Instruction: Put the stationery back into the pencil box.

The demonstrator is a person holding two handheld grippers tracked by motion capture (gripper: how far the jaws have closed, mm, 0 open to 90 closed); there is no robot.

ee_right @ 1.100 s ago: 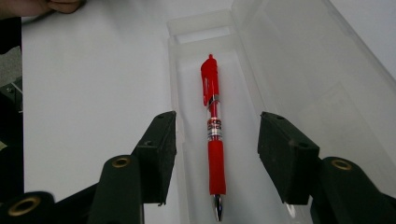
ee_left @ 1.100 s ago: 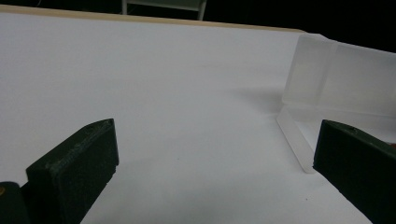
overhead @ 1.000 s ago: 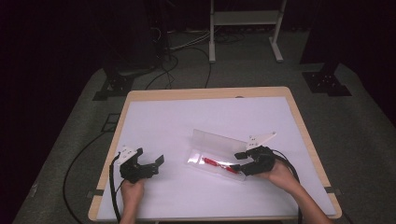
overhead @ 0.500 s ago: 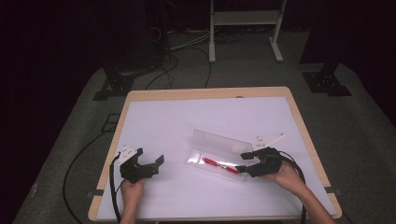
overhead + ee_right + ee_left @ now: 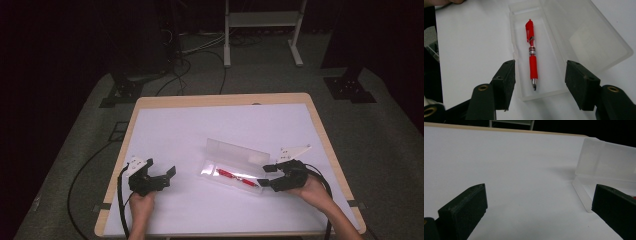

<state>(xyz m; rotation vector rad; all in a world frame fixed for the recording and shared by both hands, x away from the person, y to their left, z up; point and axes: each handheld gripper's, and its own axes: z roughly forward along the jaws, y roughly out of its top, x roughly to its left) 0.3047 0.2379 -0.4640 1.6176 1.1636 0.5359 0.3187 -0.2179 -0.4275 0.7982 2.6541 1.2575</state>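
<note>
A clear plastic pencil case (image 5: 226, 169) lies open on the white table, its lid (image 5: 235, 150) folded back. A red pen (image 5: 235, 177) rests in the tray, also seen close up (image 5: 532, 53) with its metal tip toward me. My right gripper (image 5: 266, 175) sits at the case's right end. Its jaws have just been opening and now stand open (image 5: 540, 66) on either side of the tray's near end, with the pen tip between them and untouched. My left gripper (image 5: 170, 177) rests on the table left of the case, open (image 5: 540, 192) and holding nothing.
The white table top (image 5: 200, 130) has a wooden rim (image 5: 220, 99). Cables trail from both grippers over the front edge. A metal stand (image 5: 260, 30) and floor cables are beyond the far edge. The case's left end (image 5: 584, 195) lies ahead of the left jaws.
The right gripper has drawn back a little to the right from the case's end, and its jaws stand wider. The left gripper, case and pen have not moved.
</note>
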